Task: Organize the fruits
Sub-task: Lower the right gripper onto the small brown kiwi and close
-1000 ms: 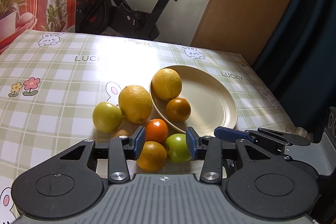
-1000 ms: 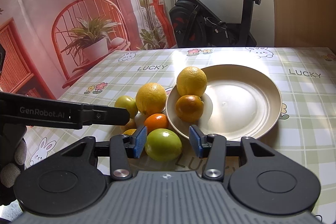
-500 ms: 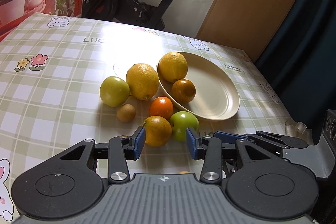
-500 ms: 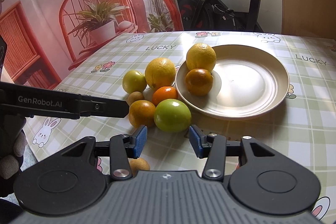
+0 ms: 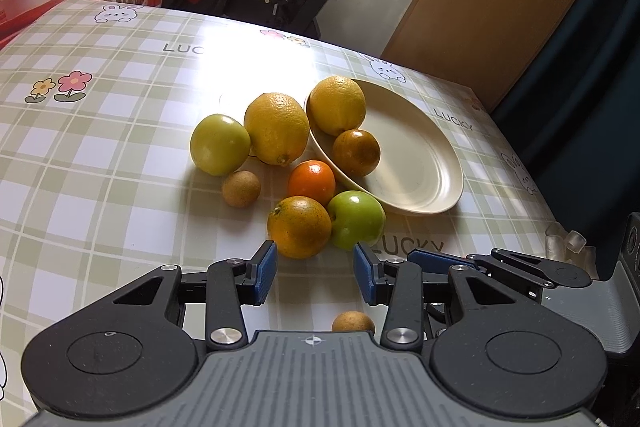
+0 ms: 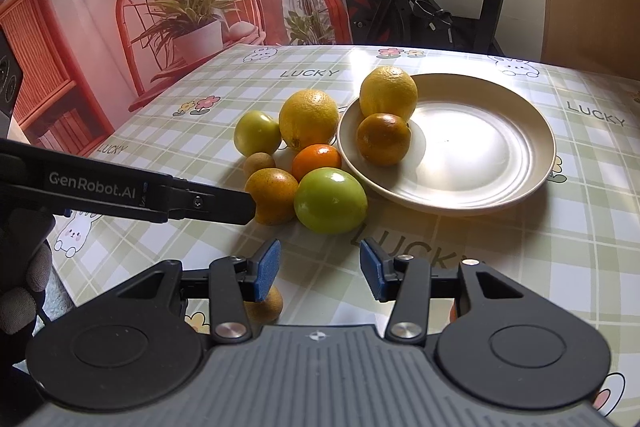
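Cream-coloured and mostly bare, the plate (image 6: 500, 183) holds only two of the fruits: a large yellow citrus (image 6: 388, 91) against its far-left rim and a dark, mottled orange (image 6: 383, 139) just in front of it. Everything else sits on the checked tablecloth (image 5: 100, 163) to the plate's left: a second yellow citrus (image 5: 277, 128), a yellow-green apple (image 5: 219, 143), a bright orange mandarin (image 5: 311, 182), a speckled orange (image 5: 299, 227) and a green apple (image 5: 355, 219) touching each other, and a small brown fruit (image 5: 241, 188), perhaps a longan. Another small brown fruit (image 5: 353, 323) lies close under the grippers, partly hidden by them. By this count the sorting looks barely begun, with seven pieces to go if the plate is the goal. Both tools are empty: the left gripper (image 5: 315, 273) has its blue pads spread wide just short of the speckled orange, and the right gripper (image 6: 320, 269) is likewise wide open, lined up on the green apple but not touching it.
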`<action>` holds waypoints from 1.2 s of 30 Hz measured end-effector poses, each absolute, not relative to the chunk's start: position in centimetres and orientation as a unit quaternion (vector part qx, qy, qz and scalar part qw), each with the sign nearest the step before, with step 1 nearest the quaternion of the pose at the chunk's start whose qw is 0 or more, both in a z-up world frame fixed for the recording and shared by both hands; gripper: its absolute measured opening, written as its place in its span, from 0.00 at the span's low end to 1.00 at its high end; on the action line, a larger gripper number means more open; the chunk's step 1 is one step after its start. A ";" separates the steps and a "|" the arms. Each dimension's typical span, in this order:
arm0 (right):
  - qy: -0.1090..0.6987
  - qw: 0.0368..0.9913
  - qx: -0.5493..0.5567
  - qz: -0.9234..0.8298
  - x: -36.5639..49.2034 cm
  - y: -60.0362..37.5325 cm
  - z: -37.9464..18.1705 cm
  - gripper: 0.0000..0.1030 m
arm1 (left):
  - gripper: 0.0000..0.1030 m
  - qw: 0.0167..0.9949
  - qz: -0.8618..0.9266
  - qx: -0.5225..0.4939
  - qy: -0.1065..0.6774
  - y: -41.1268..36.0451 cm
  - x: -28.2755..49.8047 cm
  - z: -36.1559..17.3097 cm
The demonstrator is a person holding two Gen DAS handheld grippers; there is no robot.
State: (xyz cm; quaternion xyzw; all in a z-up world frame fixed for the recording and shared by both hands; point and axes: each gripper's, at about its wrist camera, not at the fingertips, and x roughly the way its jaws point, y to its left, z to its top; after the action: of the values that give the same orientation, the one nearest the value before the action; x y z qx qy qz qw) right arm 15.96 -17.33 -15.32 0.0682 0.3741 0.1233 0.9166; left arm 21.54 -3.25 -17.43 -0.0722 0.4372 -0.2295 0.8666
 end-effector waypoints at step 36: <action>0.402 0.898 0.041 0.173 15.9 -15.9 -16.8 0.27 | 0.43 0.879 -0.196 -0.065 0.429 -2.5 22.4 -17.3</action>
State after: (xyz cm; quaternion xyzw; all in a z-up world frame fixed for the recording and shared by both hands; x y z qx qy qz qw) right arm 15.93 -15.88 -16.76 0.0415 0.4023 0.1733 0.8980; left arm 22.41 -2.47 -17.31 -0.0653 0.4292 -0.1958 0.8793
